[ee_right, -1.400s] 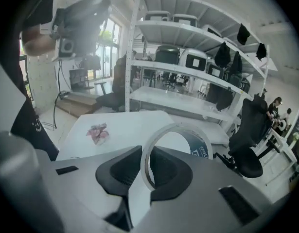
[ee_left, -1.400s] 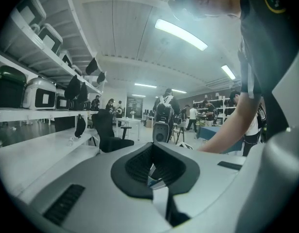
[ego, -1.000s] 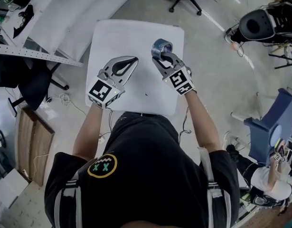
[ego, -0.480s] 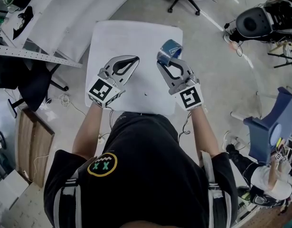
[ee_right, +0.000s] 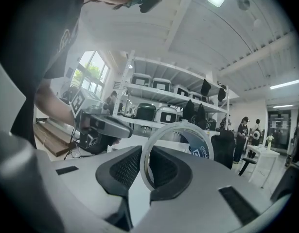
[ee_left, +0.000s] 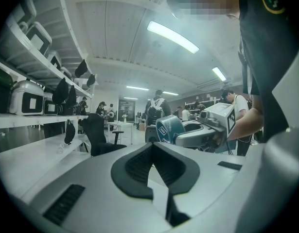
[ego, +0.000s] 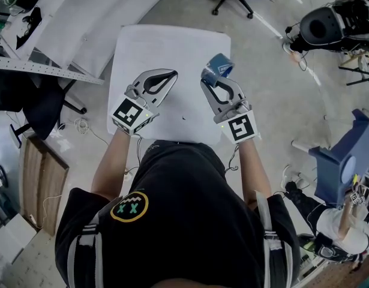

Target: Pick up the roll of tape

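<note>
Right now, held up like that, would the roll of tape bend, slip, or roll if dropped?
The roll of tape is probably stiff: its ring looks cleanly round though the right gripper pinches one wall. It seems light, since that single pinch carries it. Dropped on edge onto the table, it could roll.

Left gripper (ego: 171, 74) is sitting with jaws closed together, nothing between them, left forearm (ego: 112, 161) reaching straight forward. Right gripper (ego: 210, 80) is clamping the roll of tape (ego: 219, 66) by its wall, one jaw inside the ring. It's pointing near level, right forearm (ego: 254, 165) running alongside.
</note>
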`<state>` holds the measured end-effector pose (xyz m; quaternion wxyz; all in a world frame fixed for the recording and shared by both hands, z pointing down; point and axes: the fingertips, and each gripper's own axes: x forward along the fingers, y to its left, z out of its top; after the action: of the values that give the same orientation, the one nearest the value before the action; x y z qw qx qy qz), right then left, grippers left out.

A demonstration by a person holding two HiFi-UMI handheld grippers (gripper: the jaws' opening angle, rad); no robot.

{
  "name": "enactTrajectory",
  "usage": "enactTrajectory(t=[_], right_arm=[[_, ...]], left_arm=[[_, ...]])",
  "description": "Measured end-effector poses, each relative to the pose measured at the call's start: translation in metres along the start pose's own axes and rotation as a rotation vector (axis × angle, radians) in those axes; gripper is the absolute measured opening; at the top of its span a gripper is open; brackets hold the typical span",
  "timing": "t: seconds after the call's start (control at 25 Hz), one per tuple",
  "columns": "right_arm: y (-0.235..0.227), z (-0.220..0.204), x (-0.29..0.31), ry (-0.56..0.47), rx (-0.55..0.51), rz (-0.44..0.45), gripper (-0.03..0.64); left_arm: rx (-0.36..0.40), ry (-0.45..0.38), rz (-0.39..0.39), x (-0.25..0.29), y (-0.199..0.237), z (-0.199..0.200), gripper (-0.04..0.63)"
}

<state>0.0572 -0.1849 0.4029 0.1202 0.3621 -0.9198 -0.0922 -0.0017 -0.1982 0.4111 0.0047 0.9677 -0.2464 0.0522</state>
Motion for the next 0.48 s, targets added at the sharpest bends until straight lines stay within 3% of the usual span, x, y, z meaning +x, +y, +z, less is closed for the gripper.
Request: enactTrajectory(t=[0.48], right_arm=[[-0.0071, -0.0013, -0.0027, -0.024, 0.013, -0.015, 0.069]], left_arm=[[0.002, 0.003, -0.003, 0.0044, -0.0048, -0.0002, 0.015]])
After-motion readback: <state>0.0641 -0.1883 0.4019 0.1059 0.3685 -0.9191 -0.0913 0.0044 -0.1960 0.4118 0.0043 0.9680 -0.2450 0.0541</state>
